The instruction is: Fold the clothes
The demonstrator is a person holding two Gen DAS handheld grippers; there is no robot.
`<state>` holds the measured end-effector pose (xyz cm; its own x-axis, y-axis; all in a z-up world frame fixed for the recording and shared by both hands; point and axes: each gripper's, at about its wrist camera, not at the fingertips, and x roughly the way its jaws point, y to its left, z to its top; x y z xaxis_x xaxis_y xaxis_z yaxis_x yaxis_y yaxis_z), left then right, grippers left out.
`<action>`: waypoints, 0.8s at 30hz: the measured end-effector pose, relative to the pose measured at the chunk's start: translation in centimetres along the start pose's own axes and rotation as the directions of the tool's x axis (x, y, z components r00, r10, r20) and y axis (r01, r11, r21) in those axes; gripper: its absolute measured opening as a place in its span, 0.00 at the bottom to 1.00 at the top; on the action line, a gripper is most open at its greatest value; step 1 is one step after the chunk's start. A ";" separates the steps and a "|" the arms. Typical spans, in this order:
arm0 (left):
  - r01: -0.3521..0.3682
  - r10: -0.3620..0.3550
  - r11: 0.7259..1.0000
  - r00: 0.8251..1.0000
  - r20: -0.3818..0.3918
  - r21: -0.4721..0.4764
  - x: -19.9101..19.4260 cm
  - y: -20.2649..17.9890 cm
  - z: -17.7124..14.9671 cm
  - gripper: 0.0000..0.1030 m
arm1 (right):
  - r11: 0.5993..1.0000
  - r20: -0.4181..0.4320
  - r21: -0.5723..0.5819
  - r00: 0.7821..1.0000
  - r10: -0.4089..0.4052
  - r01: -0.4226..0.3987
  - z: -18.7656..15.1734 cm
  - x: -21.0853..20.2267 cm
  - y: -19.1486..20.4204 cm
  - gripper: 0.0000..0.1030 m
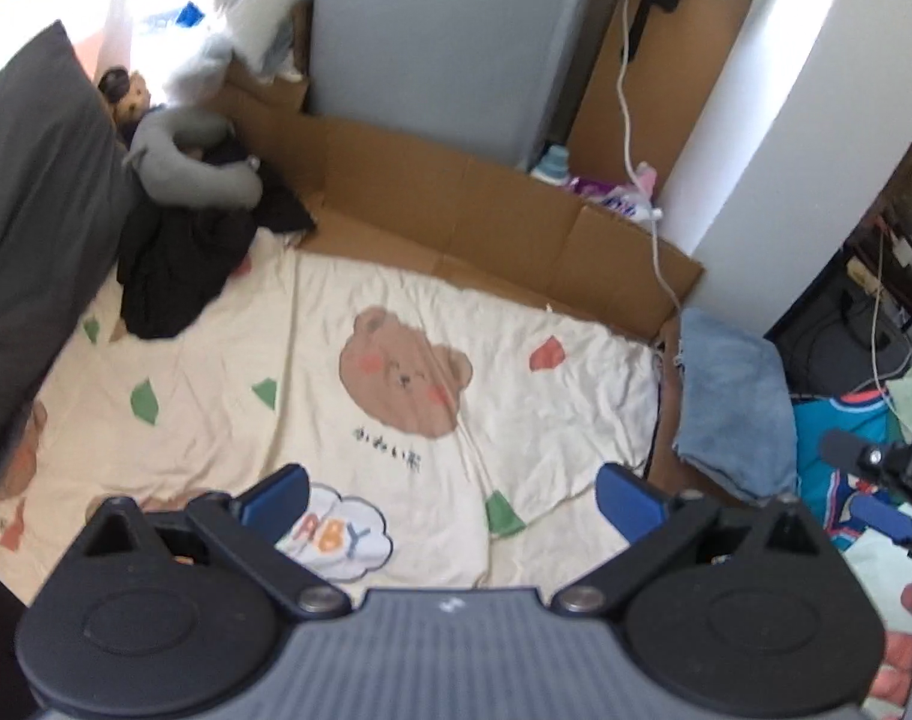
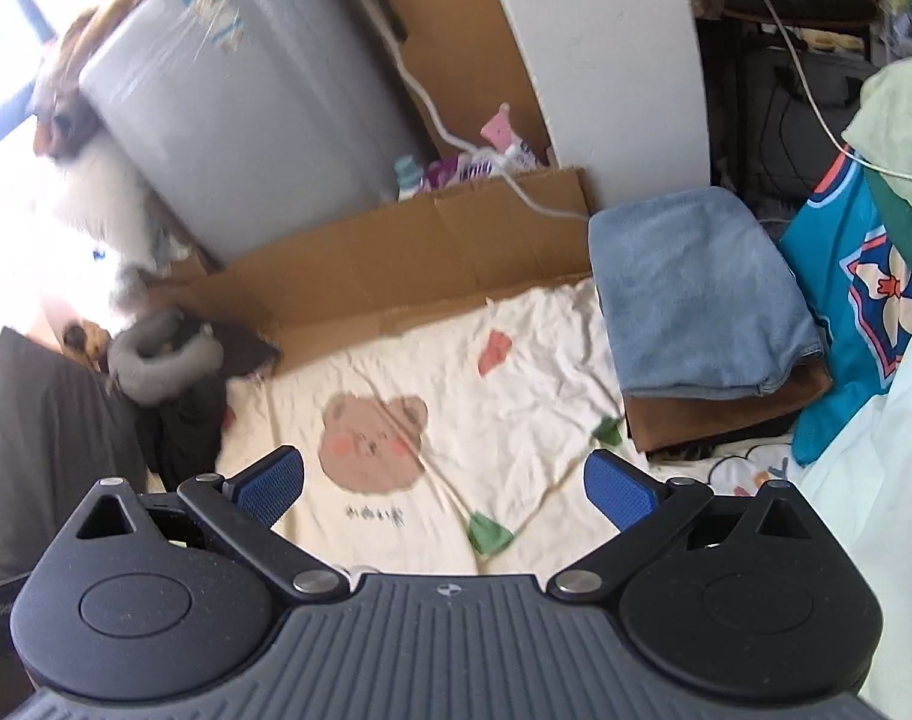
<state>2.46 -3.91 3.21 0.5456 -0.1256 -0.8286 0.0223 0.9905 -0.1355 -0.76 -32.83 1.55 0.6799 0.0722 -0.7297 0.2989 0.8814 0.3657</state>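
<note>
A folded blue cloth [image 2: 702,300] lies on a folded brown one [image 2: 726,414] at the right edge of the cream bear-print sheet [image 2: 456,390]; the blue cloth also shows in the left wrist view [image 1: 732,402]. A teal printed garment [image 2: 846,300] and a pale green one [image 2: 900,120] lie right of the stack. A black garment [image 1: 180,264] is heaped at the far left. My left gripper [image 1: 450,504] is open and empty above the sheet [image 1: 276,420]. My right gripper [image 2: 444,486] is open and empty above the sheet; it shows at the right edge of the left wrist view [image 1: 888,480].
A grey appliance [image 1: 456,42] stands behind flattened cardboard [image 1: 486,210] at the far edge. A dark grey pillow [image 1: 30,210] and a grey neck pillow [image 1: 198,162] lie at the left. A white cable [image 1: 636,150] hangs down by a white pillar [image 1: 816,120].
</note>
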 end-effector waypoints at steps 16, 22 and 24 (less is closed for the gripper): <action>-0.031 0.032 0.993 0.999 -0.009 0.110 1.1 0.0 -4.6 1.00 | 0.967 -0.032 -0.252 0.998 -0.054 0.044 -5.1 0.7 4.6 1.00; -0.039 0.038 0.991 0.999 0.009 0.126 1.1 0.5 -5.4 1.00 | 0.950 -0.039 -0.307 0.997 -0.073 0.058 -7.7 1.0 5.5 1.00; -0.039 0.039 0.993 0.999 0.003 0.116 1.2 0.7 -5.5 1.00 | 0.949 -0.053 -0.312 0.996 -0.071 0.051 -8.4 1.2 5.6 1.00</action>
<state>-1.50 -3.68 -0.91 0.5482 -0.0871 -0.8318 0.0979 0.9944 -0.0396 -3.88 -23.92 -2.17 0.6209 0.0341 -0.7832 0.1092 0.9855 0.1295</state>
